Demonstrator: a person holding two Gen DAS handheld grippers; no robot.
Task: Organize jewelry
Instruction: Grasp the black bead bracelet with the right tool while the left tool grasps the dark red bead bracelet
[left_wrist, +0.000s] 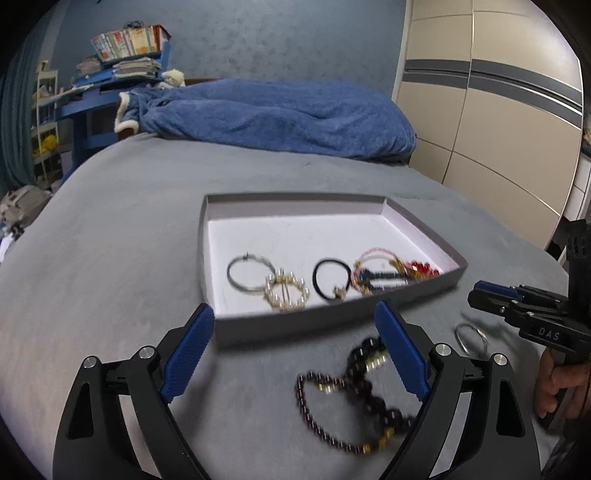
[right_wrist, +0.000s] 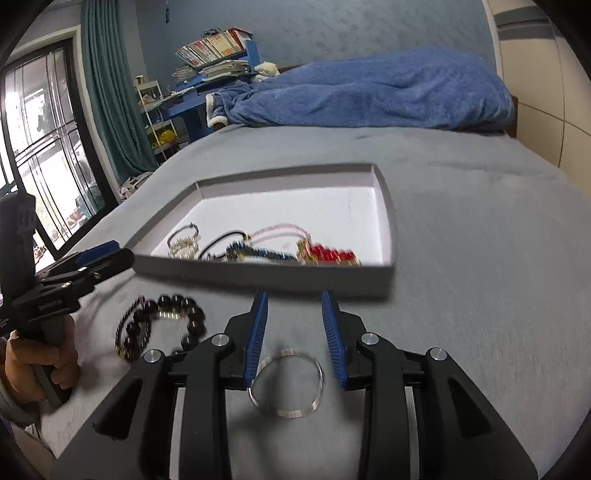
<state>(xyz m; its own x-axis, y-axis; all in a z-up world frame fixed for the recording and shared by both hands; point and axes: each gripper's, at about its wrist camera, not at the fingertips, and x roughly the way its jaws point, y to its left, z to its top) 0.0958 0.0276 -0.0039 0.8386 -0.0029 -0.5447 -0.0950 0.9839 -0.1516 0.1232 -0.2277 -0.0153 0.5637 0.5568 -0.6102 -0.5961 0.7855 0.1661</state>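
A shallow grey box (left_wrist: 280, 326) (right_wrist: 258, 275) lies on the grey bed and holds a silver hoop (left_wrist: 251, 274), a pearl ring brooch (left_wrist: 286, 293), a black hair tie (left_wrist: 331, 277), and pink, blue and red pieces (left_wrist: 391, 271) (right_wrist: 325, 254). Dark beaded bracelets (left_wrist: 354, 395) (right_wrist: 162, 325) lie in front of the box, between my open left gripper's (left_wrist: 295, 314) fingers. A silver bangle (right_wrist: 286, 384) (left_wrist: 471, 338) lies on the bed under my open right gripper (right_wrist: 295, 295), between its fingers. Neither gripper holds anything.
A blue blanket (left_wrist: 280, 118) lies heaped at the head of the bed. A wardrobe (left_wrist: 491, 110) stands on the right. A blue desk with books (right_wrist: 214, 62) and a window (right_wrist: 40, 147) are on the left. The right gripper also shows in the left wrist view (left_wrist: 480, 291).
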